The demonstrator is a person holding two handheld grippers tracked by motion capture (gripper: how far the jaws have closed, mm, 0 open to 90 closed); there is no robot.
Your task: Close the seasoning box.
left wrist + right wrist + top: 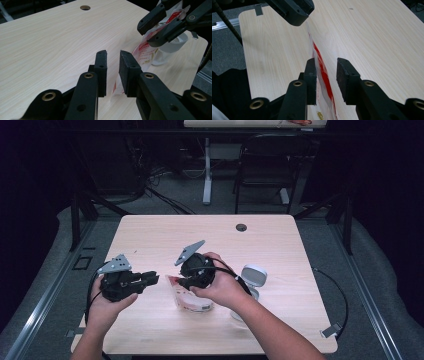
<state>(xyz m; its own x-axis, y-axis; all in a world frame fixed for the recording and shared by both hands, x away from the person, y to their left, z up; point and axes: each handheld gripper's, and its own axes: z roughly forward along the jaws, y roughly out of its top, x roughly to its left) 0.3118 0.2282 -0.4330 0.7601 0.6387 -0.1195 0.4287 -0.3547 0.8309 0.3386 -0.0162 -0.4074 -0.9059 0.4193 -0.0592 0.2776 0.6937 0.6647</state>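
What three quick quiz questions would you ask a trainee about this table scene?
1. True or false: the clear pouch stands between the jaws of the right gripper.
2. The print on the pouch is: A blue, B red, C green.
3. Which gripper is nearer the white object on the table?
Key: 1 true; 2 B; 3 the right one.
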